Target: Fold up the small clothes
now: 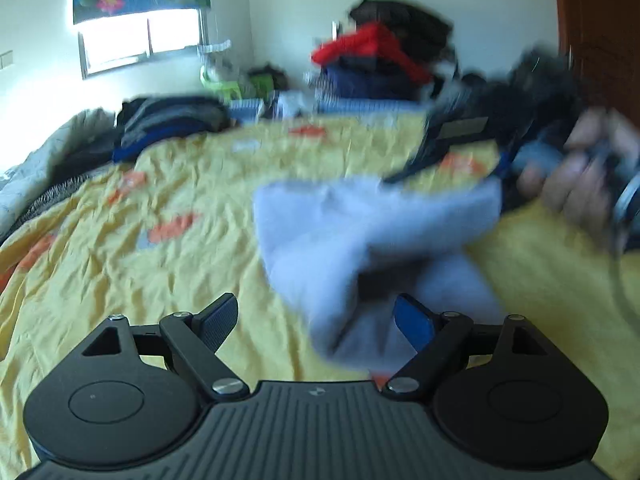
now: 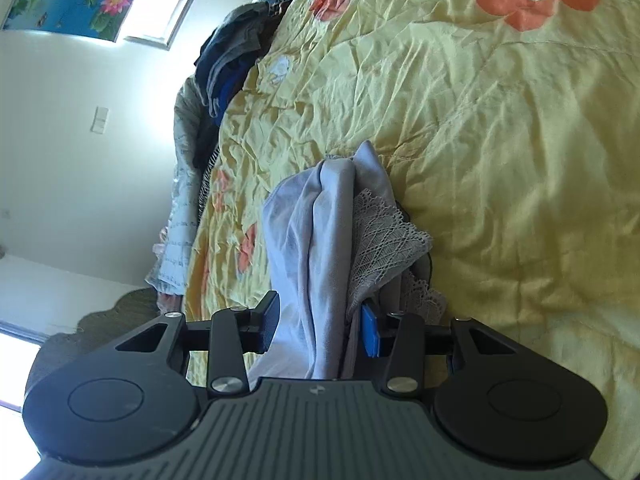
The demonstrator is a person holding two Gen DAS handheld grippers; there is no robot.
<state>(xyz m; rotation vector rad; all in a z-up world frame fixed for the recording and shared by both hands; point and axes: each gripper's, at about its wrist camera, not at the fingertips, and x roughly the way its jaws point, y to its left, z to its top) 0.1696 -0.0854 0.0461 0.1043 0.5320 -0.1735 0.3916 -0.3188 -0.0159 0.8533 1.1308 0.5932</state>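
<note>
A small lilac garment (image 2: 316,240) with lace trim hangs bunched above a yellow floral bed (image 2: 500,140). The right hand-held gripper (image 2: 320,326) pinches it between its fingers. The left hand-held gripper (image 1: 316,320) stands wide, the blurred cloth (image 1: 360,232) brushing its right finger, not gripped. No neat fold shows yet; folding seems barely begun. More clothes (image 1: 172,124) wait behind.

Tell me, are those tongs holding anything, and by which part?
The right tongs pinch the pale lavender garment at a bunched end by its lace trim. The left tongs are open, holding nothing.
</note>
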